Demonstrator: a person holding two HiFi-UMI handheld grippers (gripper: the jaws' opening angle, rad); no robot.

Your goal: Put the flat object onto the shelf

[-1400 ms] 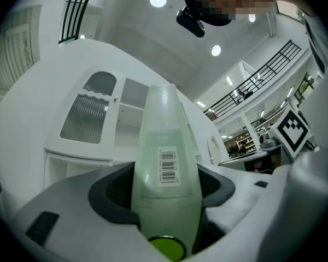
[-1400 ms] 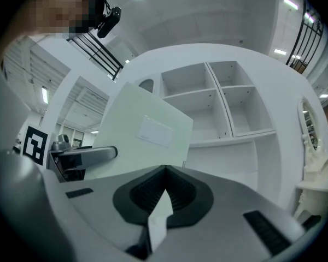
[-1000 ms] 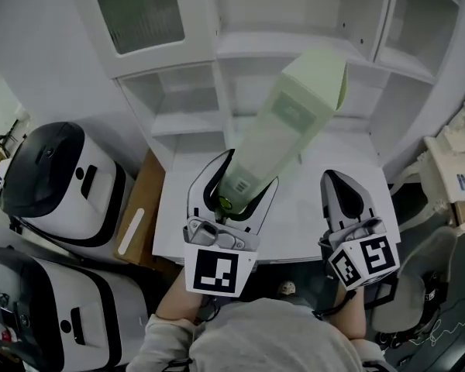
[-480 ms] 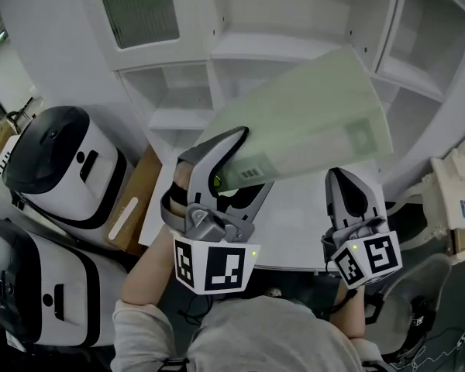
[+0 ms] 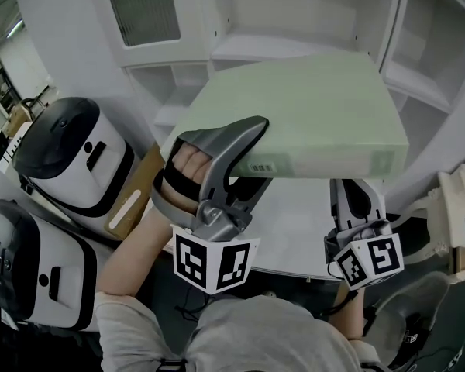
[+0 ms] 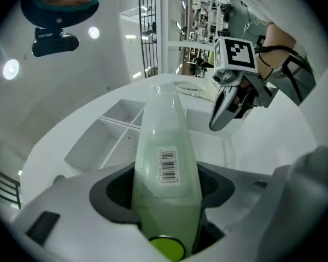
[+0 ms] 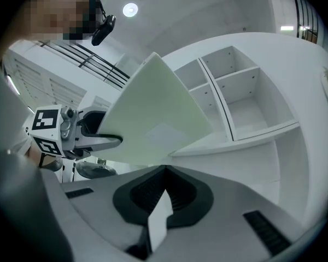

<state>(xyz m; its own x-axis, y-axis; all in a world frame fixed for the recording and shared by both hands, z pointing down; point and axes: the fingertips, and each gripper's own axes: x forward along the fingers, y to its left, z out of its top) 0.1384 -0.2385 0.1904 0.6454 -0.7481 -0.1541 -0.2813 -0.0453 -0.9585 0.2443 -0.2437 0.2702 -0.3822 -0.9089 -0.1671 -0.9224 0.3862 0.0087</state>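
White shelving (image 5: 248,49) rises behind the table (image 5: 310,235), with white-and-black appliances (image 5: 70,153) at its left. The left gripper (image 5: 256,157) clamps the pale green flat box (image 5: 310,111), held up before the shelves. The right gripper (image 5: 349,196) hangs closed over the table.

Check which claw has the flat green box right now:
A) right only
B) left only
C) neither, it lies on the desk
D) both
B: the left claw clamps the barcode edge of the flat green box between its jaws, while the right claw sits lower, closed, with the box clear of it.
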